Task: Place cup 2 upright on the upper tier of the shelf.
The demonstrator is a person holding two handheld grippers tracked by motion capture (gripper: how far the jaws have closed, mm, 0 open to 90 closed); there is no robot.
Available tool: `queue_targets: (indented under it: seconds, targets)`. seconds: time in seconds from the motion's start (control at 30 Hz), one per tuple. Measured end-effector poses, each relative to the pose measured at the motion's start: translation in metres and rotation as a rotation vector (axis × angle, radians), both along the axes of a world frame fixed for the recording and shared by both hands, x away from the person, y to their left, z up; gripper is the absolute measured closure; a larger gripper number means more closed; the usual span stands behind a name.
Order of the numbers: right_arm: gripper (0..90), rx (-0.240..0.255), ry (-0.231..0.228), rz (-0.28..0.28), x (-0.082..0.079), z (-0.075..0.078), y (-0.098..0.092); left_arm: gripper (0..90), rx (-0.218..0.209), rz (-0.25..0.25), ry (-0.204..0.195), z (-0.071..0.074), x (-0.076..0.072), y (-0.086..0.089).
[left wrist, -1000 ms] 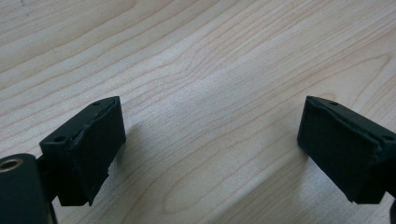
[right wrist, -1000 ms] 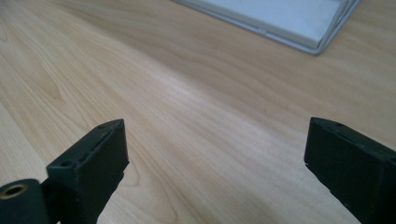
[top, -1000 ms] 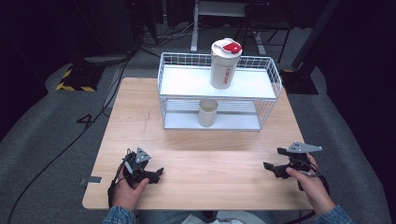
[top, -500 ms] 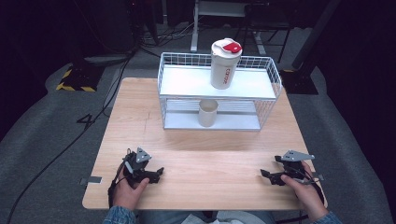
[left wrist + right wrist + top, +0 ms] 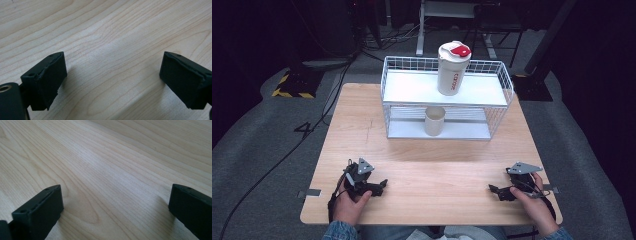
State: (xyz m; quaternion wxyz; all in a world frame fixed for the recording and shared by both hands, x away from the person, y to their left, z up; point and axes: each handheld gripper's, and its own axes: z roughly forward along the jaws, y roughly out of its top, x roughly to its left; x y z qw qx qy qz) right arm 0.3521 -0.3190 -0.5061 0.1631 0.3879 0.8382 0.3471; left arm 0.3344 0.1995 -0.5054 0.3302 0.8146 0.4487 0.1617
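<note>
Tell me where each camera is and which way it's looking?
High view: above the person's side, looking forward and down at the wooden table, wire rack, shaker bottle and cup; both hands hold the left gripper and right gripper.
Left gripper view: on the left gripper, facing the tabletop between open jaws.
Right gripper view: on the right gripper, facing the tabletop, jaws just opened, nothing between.
Shared: all show the wood grain.

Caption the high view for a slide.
Two open hand-held grippers rest on a wooden table before a white wire rack.
</note>
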Motion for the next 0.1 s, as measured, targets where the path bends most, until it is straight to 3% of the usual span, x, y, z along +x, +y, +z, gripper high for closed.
queue_targets:
  seconds: [0.1]
  targets:
    - [0.0,0.001,0.000,-0.007,-0.0004,-0.0001,0.0008,7.9,0.002,0.001,0.000,0.0001,0.0000,0.0000]
